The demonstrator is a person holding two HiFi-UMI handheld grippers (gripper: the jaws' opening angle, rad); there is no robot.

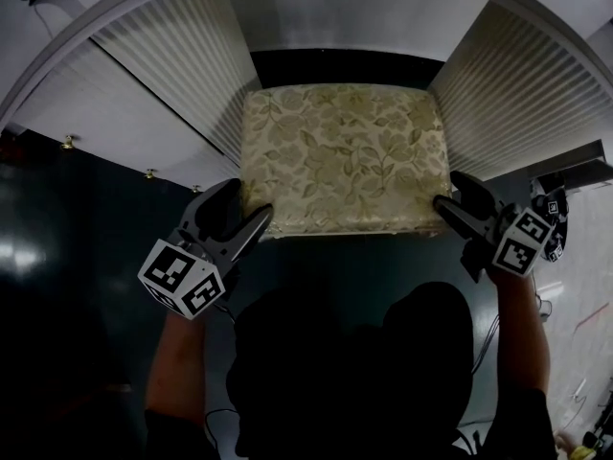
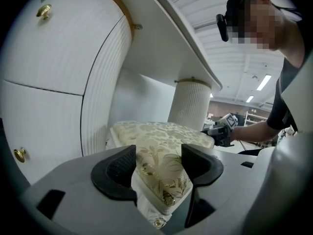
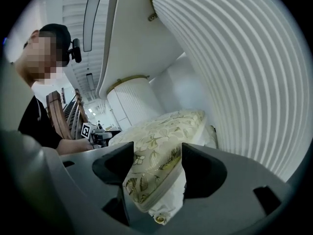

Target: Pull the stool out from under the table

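Square cream-gold floral-brocade stool sits at 12 o'clock in head view, in the knee recess of the white curved-front table. Ribbed white pedestals flank it at 9 and 3 o'clock. A dark gap runs along its far edge under the tabletop, and its near edge faces the person.

Black two-jaw left gripper is at the stool's 7 o'clock corner and black two-jaw right gripper at its 5 o'clock corner. Each carries a black-and-white marker cube on its 6 o'clock side.

In the left gripper view, the cushion corner of the stool is wedged between the jaws of the left gripper. Both pads lie against the fabric, so it is clenched on that corner. White lining and a small brass stud show below the seat at 6 o'clock.

In the right gripper view, the right gripper is likewise clamped on the other near corner of the stool, with brocade pressed on both sides. A ribbed pedestal fills 1 to 4 o'clock. Each gripper view shows the opposite gripper at the far corner.

Small round brass knobs sit on the table front at 9 o'clock in head view. Glossy dark floor lies at 8 o'clock. A bare forearm runs up from 6 o'clock to the left gripper.
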